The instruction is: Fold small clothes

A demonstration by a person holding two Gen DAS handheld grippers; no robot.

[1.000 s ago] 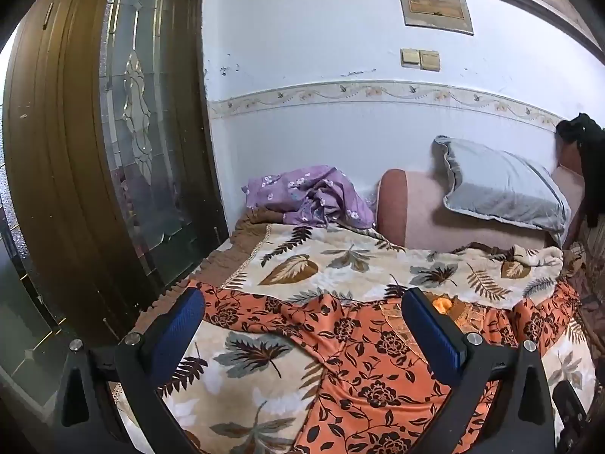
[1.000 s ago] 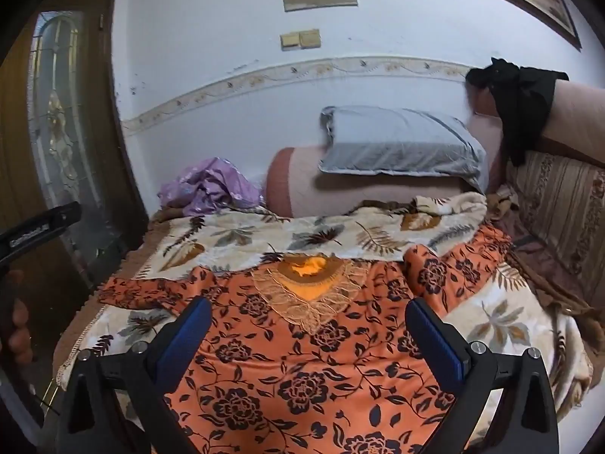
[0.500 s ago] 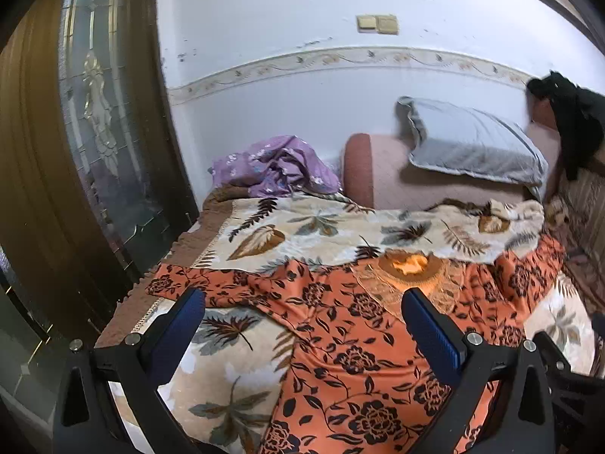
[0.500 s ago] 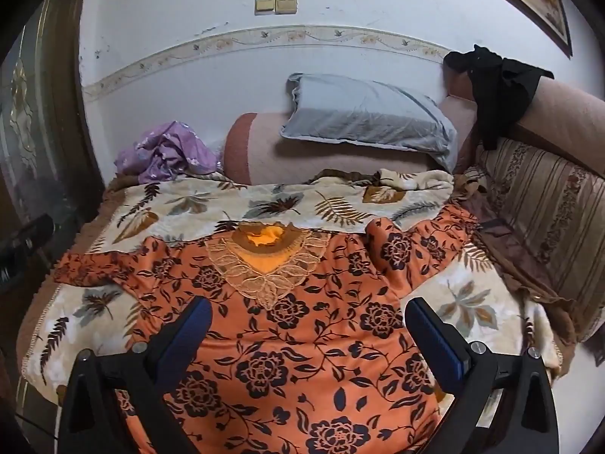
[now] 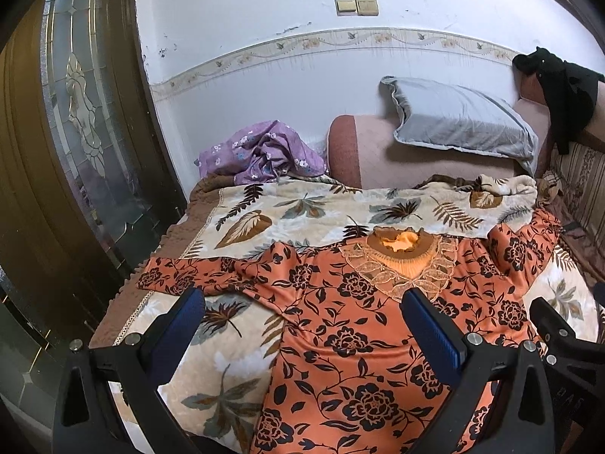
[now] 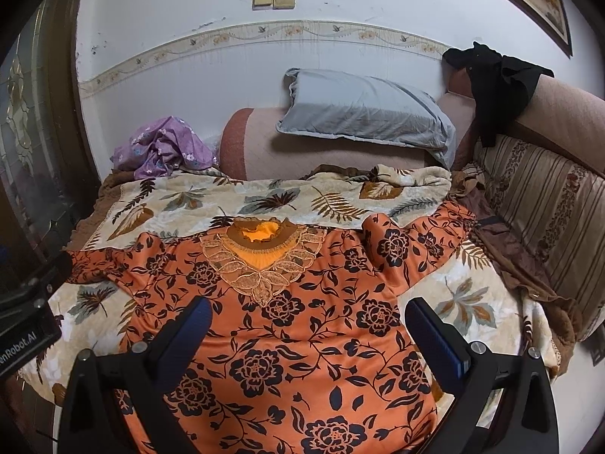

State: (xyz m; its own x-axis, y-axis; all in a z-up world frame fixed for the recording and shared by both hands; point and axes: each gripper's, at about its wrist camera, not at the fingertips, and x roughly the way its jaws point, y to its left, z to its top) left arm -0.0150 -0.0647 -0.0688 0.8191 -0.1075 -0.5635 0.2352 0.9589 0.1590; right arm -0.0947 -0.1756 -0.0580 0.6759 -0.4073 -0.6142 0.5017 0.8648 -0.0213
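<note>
Both grippers, left gripper (image 5: 302, 325) and right gripper (image 6: 308, 327), hang apart over the orange top (image 6: 287, 340); slippery cloth may bunch.

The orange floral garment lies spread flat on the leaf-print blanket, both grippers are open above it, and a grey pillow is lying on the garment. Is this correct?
Not quite. The grey pillow leans on the pink bolster by the wall, clear of the orange floral garment, as the right wrist view shows. The garment is spread on the leaf-print blanket, with the left gripper and right gripper open.
</note>
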